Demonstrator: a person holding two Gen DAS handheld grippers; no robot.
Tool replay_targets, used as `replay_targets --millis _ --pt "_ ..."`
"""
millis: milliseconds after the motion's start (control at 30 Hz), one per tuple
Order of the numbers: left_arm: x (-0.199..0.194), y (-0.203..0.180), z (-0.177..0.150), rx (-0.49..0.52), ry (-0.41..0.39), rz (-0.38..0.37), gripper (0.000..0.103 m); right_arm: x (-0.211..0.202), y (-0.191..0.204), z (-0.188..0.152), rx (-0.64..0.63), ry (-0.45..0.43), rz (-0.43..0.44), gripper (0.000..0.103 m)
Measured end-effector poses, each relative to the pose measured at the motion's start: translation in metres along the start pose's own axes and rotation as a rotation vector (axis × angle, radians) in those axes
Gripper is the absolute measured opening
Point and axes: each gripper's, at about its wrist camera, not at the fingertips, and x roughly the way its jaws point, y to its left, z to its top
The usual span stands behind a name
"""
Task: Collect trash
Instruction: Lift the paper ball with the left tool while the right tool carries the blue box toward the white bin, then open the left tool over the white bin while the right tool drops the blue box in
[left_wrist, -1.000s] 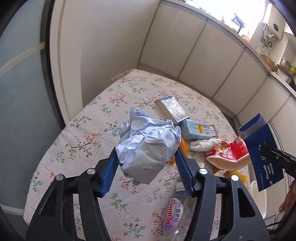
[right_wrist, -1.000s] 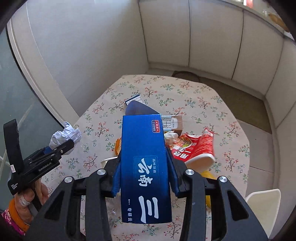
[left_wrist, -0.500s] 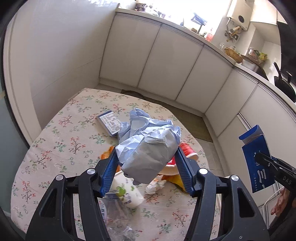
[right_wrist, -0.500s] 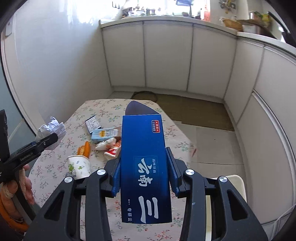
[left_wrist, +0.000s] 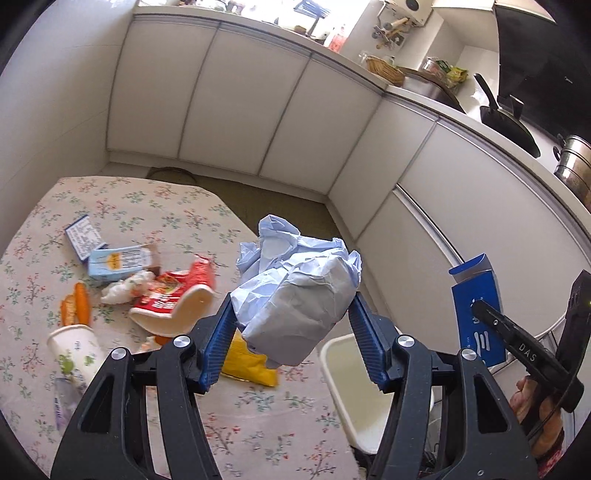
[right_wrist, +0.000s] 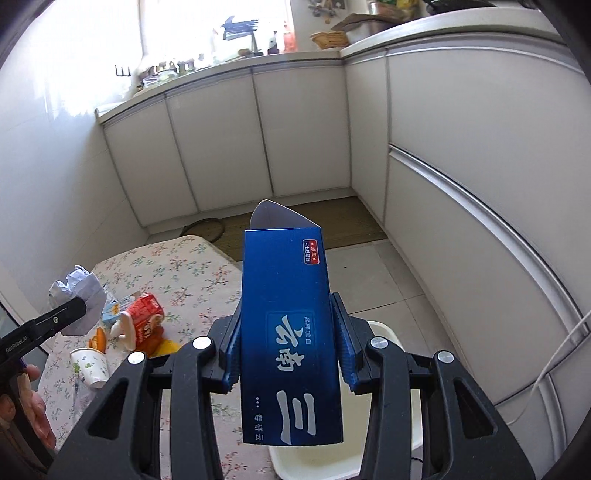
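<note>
Your left gripper (left_wrist: 291, 325) has its jaws clamped on a crumpled ball of pale blue paper (left_wrist: 299, 291), held in the air above the edge of the floral surface (left_wrist: 166, 206). Your right gripper (right_wrist: 288, 350) has its jaws closed on an upright blue carton (right_wrist: 288, 332), above a white bin (right_wrist: 384, 332) beside the surface. A red wrapper (left_wrist: 173, 291), paper cup (left_wrist: 74, 347) and other scraps lie on the cloth.

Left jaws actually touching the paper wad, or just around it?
Touching. The left wrist view shows the left gripper with both blue jaws pressed against the sides of the crumpled paper wad, held clear of the table.
</note>
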Motion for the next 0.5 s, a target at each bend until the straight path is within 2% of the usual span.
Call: replay_targets --millis 333,500 --pt "0.094 -0.083 -0.028 0.031 0.195 -0.173 0.058 0.002 -0.065 -0.005 0.169 0.002 -0.077 0.042" --pt "0.135 -0.111 -0.036 -0.014 0.285 -0.258 0.07 0.002 -0.095 -0.004 0.256 0.0 -0.097 0.042"
